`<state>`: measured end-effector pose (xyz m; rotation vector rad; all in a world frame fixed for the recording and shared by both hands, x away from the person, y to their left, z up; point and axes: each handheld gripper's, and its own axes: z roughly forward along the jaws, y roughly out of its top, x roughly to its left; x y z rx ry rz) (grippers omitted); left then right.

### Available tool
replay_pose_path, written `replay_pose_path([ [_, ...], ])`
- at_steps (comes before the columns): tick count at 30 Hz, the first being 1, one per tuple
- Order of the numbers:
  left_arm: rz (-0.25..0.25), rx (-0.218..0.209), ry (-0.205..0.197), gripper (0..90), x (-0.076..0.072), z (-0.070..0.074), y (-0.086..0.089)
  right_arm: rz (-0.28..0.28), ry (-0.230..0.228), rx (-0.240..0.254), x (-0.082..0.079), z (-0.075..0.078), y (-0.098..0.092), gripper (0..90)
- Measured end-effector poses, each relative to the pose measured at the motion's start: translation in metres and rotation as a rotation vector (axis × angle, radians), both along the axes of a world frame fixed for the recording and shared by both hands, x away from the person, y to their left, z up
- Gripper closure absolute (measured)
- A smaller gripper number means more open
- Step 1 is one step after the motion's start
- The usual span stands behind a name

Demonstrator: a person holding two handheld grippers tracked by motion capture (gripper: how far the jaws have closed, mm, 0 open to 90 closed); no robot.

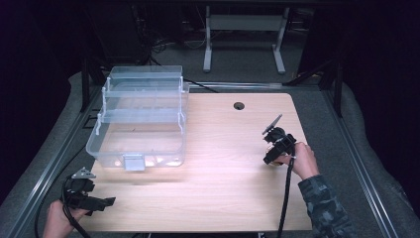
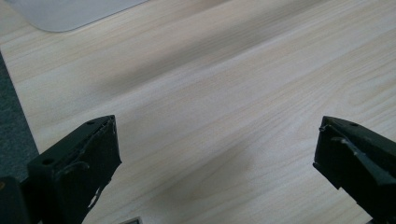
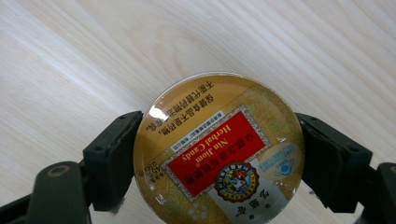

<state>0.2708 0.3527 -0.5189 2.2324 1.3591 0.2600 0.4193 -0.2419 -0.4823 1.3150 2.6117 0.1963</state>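
A round gold candy tin [image 3: 217, 154] with a red label sits between the two black jaws of my right gripper [image 3: 217, 161], which is shut on it; both pads press its rim. In the high view the right gripper [image 1: 274, 148] hangs over the right part of the wooden table [image 1: 223, 148], held by a hand in a camouflage sleeve, and a sliver of the tin [image 1: 271, 162] peeks out under it. My left gripper [image 1: 106, 202] rests at the table's front left corner. Its jaws stand wide open over bare wood, left gripper [image 2: 217, 149] with nothing between the fingers.
A clear plastic tiered box [image 1: 141, 116] stands open at the back left of the table; its corner [image 2: 70, 14] shows in the left gripper view. A cable hole [image 1: 239, 105] lies near the far edge. Grey carpet and metal rails flank the table.
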Motion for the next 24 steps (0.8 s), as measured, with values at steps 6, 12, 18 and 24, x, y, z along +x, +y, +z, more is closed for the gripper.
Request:
replay_pose_path([
  [6, 0.0, 0.001, 0.001, 0.2, 0.001, 0.001, -0.001, -0.077, 0.012, 0.006, 0.003, -0.008, -0.028, 19.8],
  [12, 0.0, 0.004, 0.001, 0.2, 0.001, 0.001, -0.001, -0.142, 0.041, 0.03, 0.01, -0.02, -0.051, 19.8],
  [18, 0.006, 0.004, -0.002, 0.2, 0.001, 0.003, 0.0, -0.192, 0.063, 0.036, 0.015, -0.031, -0.067, 19.8],
  [24, 0.004, 0.007, -0.003, 0.2, 0.002, 0.006, 0.0, -0.229, 0.096, 0.057, 0.02, -0.042, -0.079, 19.6],
])
